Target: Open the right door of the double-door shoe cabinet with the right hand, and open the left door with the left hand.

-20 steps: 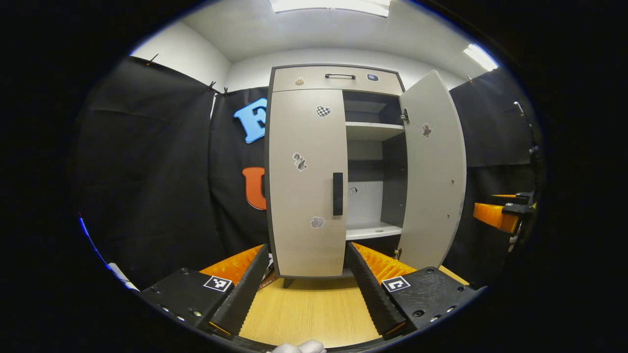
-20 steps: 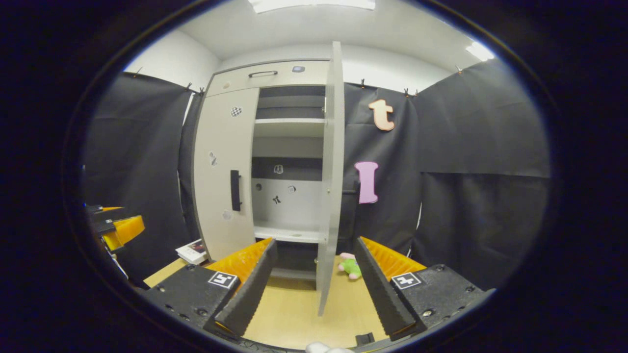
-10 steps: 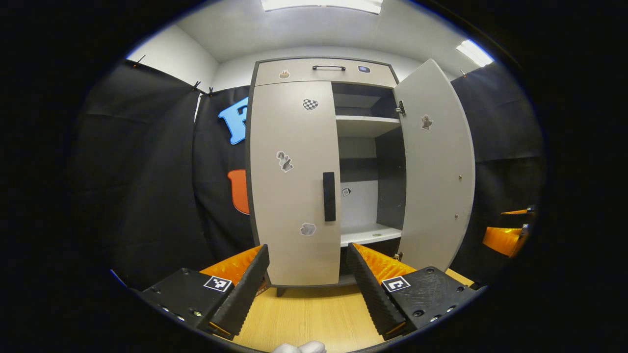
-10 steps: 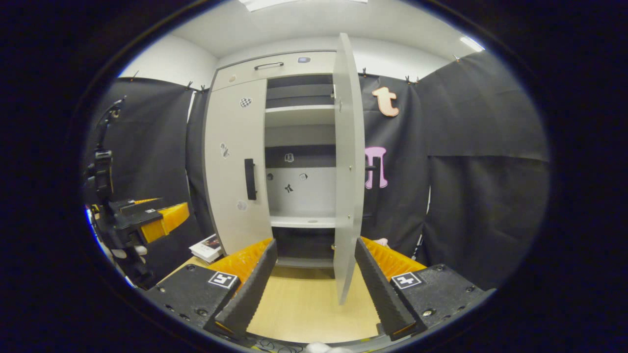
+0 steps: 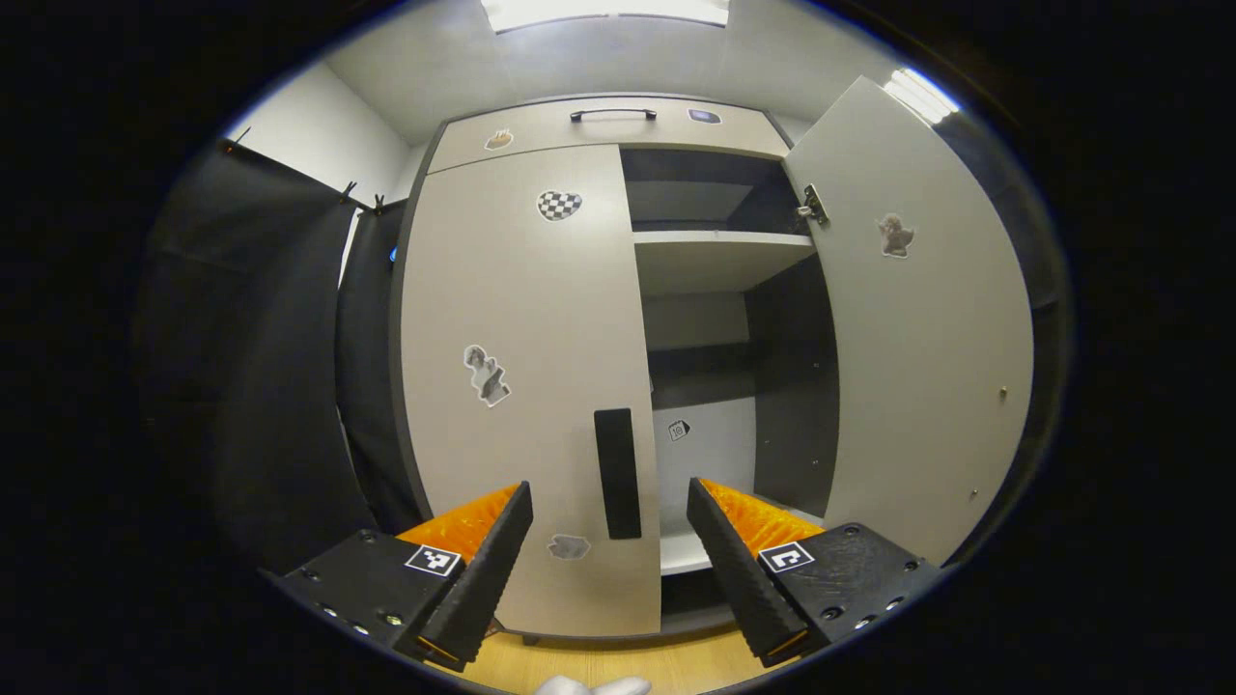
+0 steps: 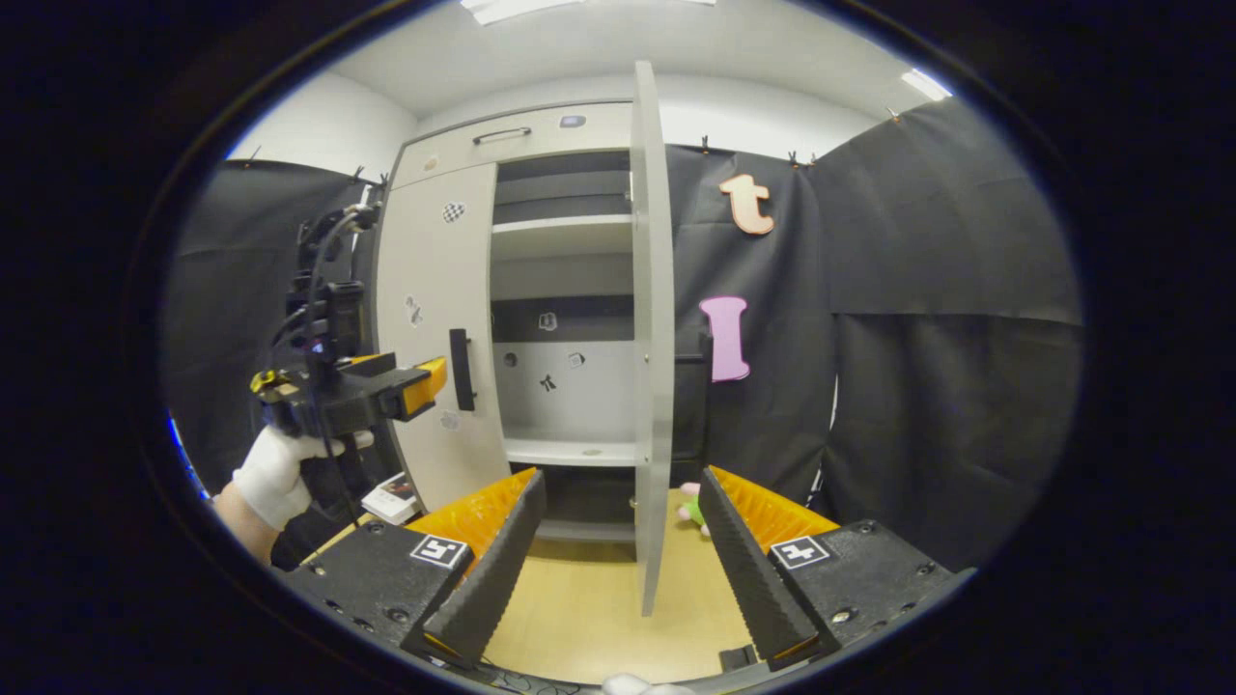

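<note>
The left gripper [image 5: 608, 550], jaws apart, has advanced: the left door's handle [image 5: 617, 473] now sits between its fingers, ungrasped. The right gripper [image 6: 618, 555] is spread, empty; the right door [image 6: 653, 328] stands open ahead.

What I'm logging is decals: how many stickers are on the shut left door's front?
3 on the left door: a checkered heart near the top, a figure at mid-height, and a grey blob low down, just left of the handle. None looks hidden.

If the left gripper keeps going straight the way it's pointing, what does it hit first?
Most likely the black handle on the closed left door: it sits between the left gripper's open fingers, though depth is unclear.
</note>
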